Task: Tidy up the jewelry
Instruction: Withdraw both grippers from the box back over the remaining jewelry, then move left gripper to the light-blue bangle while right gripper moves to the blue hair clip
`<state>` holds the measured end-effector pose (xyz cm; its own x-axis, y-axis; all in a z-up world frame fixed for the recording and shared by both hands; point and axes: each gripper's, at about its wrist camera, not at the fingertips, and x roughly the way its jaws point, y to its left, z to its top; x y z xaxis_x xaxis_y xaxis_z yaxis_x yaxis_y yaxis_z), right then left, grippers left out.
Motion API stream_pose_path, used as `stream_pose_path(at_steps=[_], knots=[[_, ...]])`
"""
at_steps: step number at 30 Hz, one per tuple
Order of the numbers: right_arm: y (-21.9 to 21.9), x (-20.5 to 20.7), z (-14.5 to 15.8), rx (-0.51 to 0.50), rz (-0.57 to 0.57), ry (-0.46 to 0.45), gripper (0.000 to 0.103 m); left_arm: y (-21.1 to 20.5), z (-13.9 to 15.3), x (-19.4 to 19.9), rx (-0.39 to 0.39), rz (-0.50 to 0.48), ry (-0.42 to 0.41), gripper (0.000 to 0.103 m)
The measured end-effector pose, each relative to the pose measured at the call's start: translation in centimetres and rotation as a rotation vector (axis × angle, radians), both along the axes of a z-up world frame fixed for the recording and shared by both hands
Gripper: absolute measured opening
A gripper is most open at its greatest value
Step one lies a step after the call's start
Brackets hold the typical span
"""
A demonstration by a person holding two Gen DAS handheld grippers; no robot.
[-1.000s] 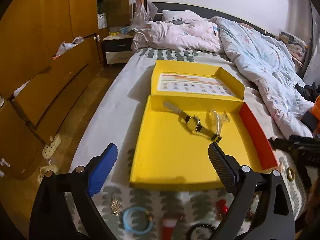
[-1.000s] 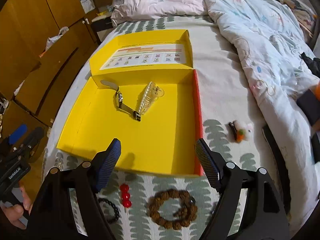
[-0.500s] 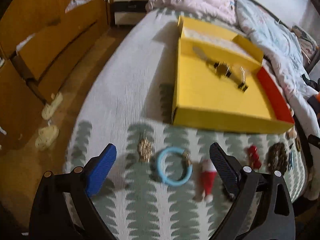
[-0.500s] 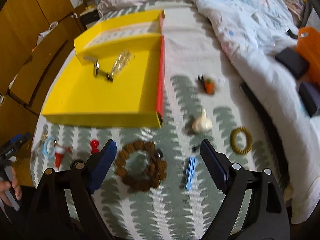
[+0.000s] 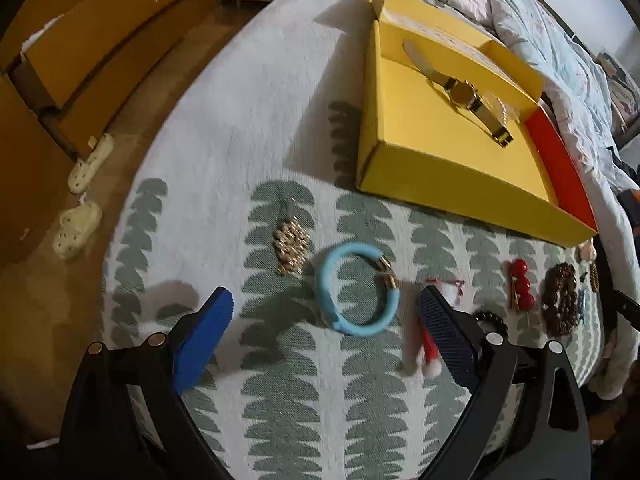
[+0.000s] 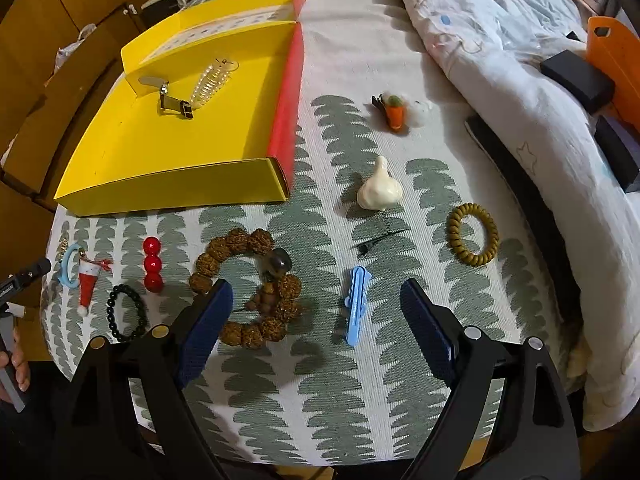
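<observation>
The yellow box point(image 5: 436, 160) point(image 6: 176, 184) lies open on the bed with a gold watch point(image 5: 464, 94) point(image 6: 173, 100) and a pearl piece point(image 6: 210, 82) inside. My left gripper point(image 5: 322, 332) stands open above a light blue bracelet point(image 5: 356, 290), which lies between the fingers without being touched. Beside it lie a gold chain piece point(image 5: 291, 242) and a small red Santa hat point(image 5: 428, 344). My right gripper point(image 6: 310, 326) stands open above a blue hair clip point(image 6: 357, 304) and a brown bead bracelet point(image 6: 248, 284).
On the leaf-patterned cover also lie red beads point(image 6: 152, 266), a black bead bracelet point(image 6: 126, 312), a white garlic-shaped charm point(image 6: 379, 190), an olive coil hair tie point(image 6: 473, 234), a carrot clip point(image 6: 394, 110) and a small black clip point(image 6: 374, 242). A quilt point(image 6: 500, 40) is piled at the right; slippers point(image 5: 78, 224) are on the floor.
Both grippers have dropped and tipped downward from over the yellow box to the row of jewelry at the bed's near edge. The right gripper's fingers stand a little wider.
</observation>
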<state>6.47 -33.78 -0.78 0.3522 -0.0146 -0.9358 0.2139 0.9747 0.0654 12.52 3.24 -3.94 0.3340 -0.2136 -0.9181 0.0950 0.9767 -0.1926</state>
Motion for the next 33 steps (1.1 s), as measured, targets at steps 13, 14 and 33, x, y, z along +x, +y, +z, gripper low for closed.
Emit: stream_pose_path(at_steps=[13,14,33], knots=[[-1.4,-0.4,-0.7,0.006,-0.025,0.010,0.082,-1.9,-0.2,-0.5,-0.069,-0.073,0.027,0.081],[-1.5,-0.4,-0.8,0.007,-0.029,0.014,0.081,-1.9,-0.2,-0.4,-0.066,-0.070,0.028,0.081],[-2.2,0.2,-3.6,0.067,-0.028,0.100,0.068,-2.6,-2.7,0.4,-0.050,-0.061,0.124,0.071]])
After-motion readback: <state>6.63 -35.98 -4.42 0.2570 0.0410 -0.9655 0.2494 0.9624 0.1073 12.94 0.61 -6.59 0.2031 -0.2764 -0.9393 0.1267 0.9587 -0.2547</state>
